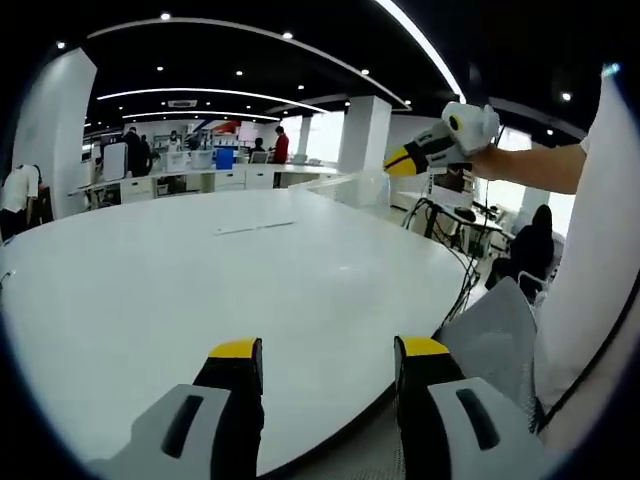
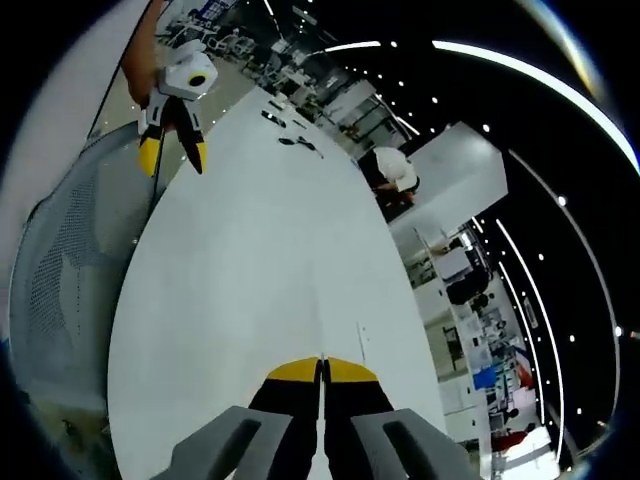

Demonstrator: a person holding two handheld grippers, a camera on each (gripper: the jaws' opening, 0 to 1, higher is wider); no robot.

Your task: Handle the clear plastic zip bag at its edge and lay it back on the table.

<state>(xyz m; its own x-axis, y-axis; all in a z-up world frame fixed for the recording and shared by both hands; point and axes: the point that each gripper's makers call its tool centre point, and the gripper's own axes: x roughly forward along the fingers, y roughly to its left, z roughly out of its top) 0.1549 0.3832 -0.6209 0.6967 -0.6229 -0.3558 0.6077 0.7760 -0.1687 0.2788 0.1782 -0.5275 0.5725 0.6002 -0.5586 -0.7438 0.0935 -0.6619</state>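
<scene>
Bag (image 1: 255, 228) lies flat mid-tabletop (image 1: 150, 300), thin clear strip, well apart from both grippers; same bag likely faint sliver (image 2: 363, 338) in right gripper view. Lay-back looks done, judging by how it rests. Left gripper (image 1: 328, 365) low over near tabletop edge, fingers spread wide, holding nothing. Right gripper (image 2: 321, 372) raised off right side, fingers pressed together, nothing visible between them. Broad bare tabletop all round; mesh chair (image 1: 495, 335) beside near edge.

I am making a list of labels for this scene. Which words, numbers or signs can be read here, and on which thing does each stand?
None can be read.
Far signs behind the white table: coloured, too small and blurred to read.
Grippers, left and right: no print seen.
</scene>
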